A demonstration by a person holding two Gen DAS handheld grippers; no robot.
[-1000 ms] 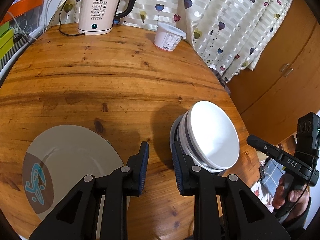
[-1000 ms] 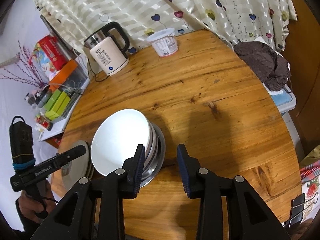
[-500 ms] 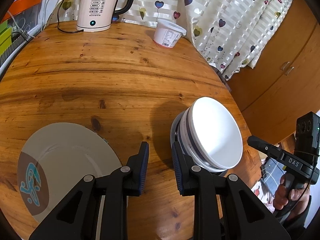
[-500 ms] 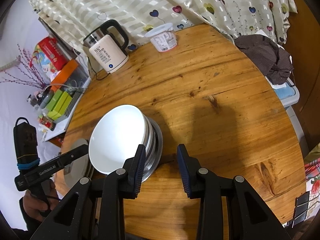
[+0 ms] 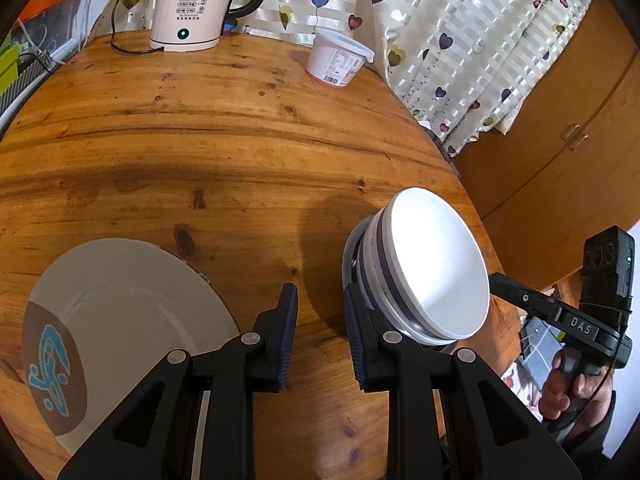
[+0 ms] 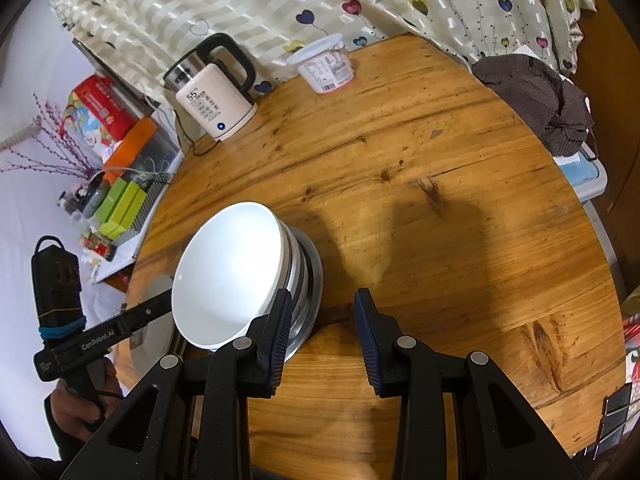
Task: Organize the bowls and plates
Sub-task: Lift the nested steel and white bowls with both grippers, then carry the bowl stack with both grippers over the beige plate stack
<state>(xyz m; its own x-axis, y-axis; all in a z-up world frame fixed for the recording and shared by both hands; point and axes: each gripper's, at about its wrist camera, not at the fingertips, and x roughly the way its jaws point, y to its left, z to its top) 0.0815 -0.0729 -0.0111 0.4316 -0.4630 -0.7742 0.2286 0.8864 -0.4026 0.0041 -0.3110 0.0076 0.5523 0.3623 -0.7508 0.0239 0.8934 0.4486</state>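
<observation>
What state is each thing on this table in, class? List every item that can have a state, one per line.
left gripper: open, empty, over bare wood
right gripper: open, empty
bowls: stacked, top one empty
plate: flat on the table, empty
kettle: upright, display lit, reading 55
plastic tub: upright, lid on

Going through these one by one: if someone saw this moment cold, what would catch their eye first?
Probably the stack of white bowls, nested on a metal dish near the table's edge, bright against the orange wood. Next, the grey plate with a blue-and-brown pattern, lying flat to the stack's left in the left view. Both the left gripper and right gripper hang open and empty above the table.
</observation>
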